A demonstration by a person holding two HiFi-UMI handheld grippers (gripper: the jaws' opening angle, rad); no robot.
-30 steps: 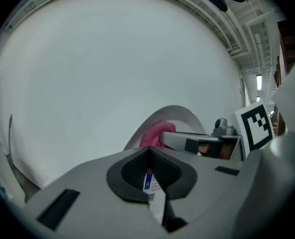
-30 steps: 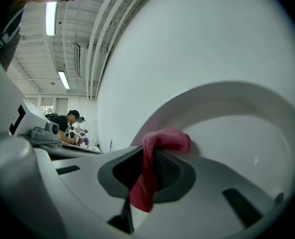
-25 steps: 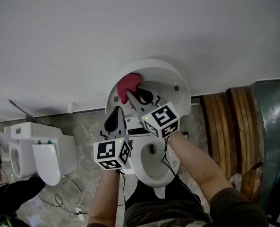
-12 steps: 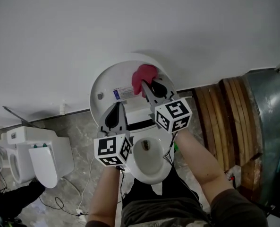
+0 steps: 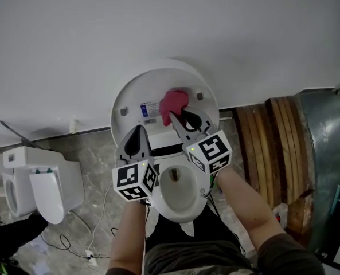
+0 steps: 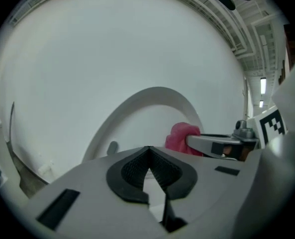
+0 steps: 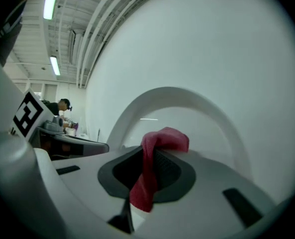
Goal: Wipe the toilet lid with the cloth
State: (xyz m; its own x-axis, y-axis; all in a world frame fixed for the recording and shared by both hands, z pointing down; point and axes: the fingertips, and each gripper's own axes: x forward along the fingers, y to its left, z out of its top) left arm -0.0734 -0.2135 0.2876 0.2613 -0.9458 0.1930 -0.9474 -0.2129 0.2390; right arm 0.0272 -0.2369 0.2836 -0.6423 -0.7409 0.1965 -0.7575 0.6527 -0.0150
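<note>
1. White wall (image 5: pixel 158 22) filled the upper half of the head view, and grey marbled floor (image 5: pixel 95 148) ran below it.
2. A toilet stood against that wall with its toilet lid (image 5: pixel 129 96) raised upright, the inner face turned toward the person and the open bowl (image 5: pixel 158 202) below it.
3. A label (image 5: pixel 148 110) sat on the lid's inner face, left of centre, and small bumpers (image 5: pixel 123 112) showed near the lid's two sides.
4. The right hand-held gripper (image 5: pixel 178 116) was clamped on the pink cloth (image 5: pixel 173 101). In the right gripper view the cloth (image 7: pixel 159 141) ran down between the dark pads and bunched over the tip of that gripper (image 7: pixel 149 156).
5. The bunched end of the cloth lay against the lid's inner face, just right of the label and near the lid's upper middle.
6. The left hand-held gripper (image 5: pixel 138 132) had its jaws closed together with nothing between them, as the left gripper view (image 6: pixel 148 151) showed, and it pointed at the lower left part of the lid (image 6: pixel 152 96).
7. From the left gripper view, the cloth (image 6: pixel 179 136) appeared to the right, at the tip of the other gripper.
8. A second toilet (image 5: pixel 40 182) stood at the left, well apart.
9. Wooden planks (image 5: pixel 267 142) leaned at the right, and a cable (image 5: pixel 101 216) trailed over the floor.
</note>
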